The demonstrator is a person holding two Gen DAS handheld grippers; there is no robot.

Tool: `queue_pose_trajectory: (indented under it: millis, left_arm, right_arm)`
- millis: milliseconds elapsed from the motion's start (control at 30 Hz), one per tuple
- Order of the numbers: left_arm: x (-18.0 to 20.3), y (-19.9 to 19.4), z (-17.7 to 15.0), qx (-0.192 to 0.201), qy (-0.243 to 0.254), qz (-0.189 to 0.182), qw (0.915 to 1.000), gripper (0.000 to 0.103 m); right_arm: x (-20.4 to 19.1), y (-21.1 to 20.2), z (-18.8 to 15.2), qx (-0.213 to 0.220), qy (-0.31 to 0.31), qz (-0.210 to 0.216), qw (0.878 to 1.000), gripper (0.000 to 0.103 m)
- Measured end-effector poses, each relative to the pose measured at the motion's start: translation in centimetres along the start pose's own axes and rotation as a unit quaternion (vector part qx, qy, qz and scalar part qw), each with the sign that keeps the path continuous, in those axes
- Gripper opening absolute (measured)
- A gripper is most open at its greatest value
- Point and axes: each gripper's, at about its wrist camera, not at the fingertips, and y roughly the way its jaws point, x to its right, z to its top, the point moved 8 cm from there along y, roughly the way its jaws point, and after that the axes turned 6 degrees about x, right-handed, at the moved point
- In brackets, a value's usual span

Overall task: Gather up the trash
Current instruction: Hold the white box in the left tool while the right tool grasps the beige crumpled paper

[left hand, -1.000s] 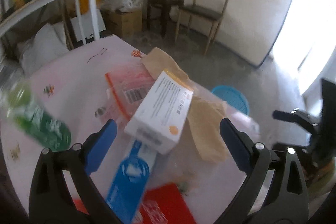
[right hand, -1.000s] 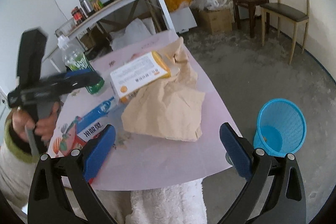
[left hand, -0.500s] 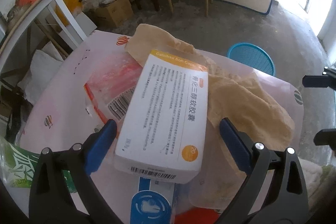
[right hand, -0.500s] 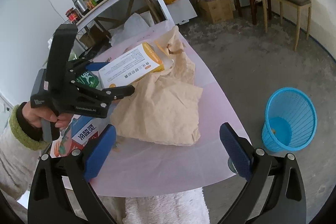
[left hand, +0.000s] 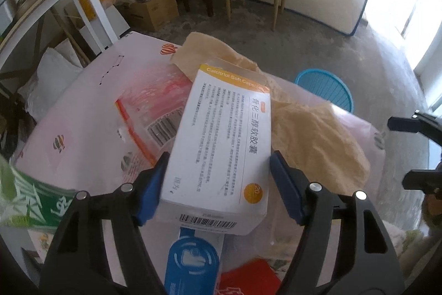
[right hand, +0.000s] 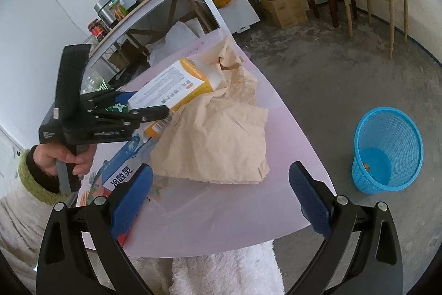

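My left gripper point(left hand: 216, 184) sits around the near end of the white and orange medicine box point(left hand: 221, 145), its jaws having just been closing; the blue pads point(left hand: 150, 188) now stand right against the box's two long sides, and from the left wrist view they look to be pressing on it, so I count the box as clamped. Everything else I place from that box. It lies slanted on the pink tabletop point(left hand: 83, 107), its far end resting on the crumpled tan paper point(left hand: 317, 140), which spreads out from under the box toward the table's right edge. Just left of the box, partly under it, lies a clear plastic bag with red print and a barcode point(left hand: 154, 112). Under the box's near end a blue carton point(left hand: 190, 264) pokes out toward me, with something red point(left hand: 248, 281) beside it. Well left of the box a green-labelled bottle point(left hand: 36, 198) shows at the edge of view. Beyond the box and off the table, the blue trash basket point(right hand: 386, 154) stands on the concrete floor point(right hand: 345, 73). My right gripper point(right hand: 221, 198) hangs over the near table edge, well this side of the box, its jaws spread wide with nothing between them.
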Motion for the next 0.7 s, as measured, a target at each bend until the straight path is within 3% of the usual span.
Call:
queue_pose_trajectory:
  millis: [267,600,700]
  left_arm:
    - [-1.5,-5.9,-0.9,0.066,-0.089,-0.018,0.9937,0.069]
    - [-0.9,-12.3,-6.6,0.142,-0.198,-0.020,0.9697,0.069]
    - [-0.6,-13.4,-8.0,0.154,-0.219,-0.025,0.9632,0.069]
  right_arm:
    - [-0.3,-0.7,0.8,0.013,-0.001,0.013,1.000,0.096]
    - [-2.9,4.1,5.7,0.008,-0.076,0.016,0.997,0.093]
    - [-2.0,6.6,7.0,-0.020,-0.044,0.014,0.999,0.089]
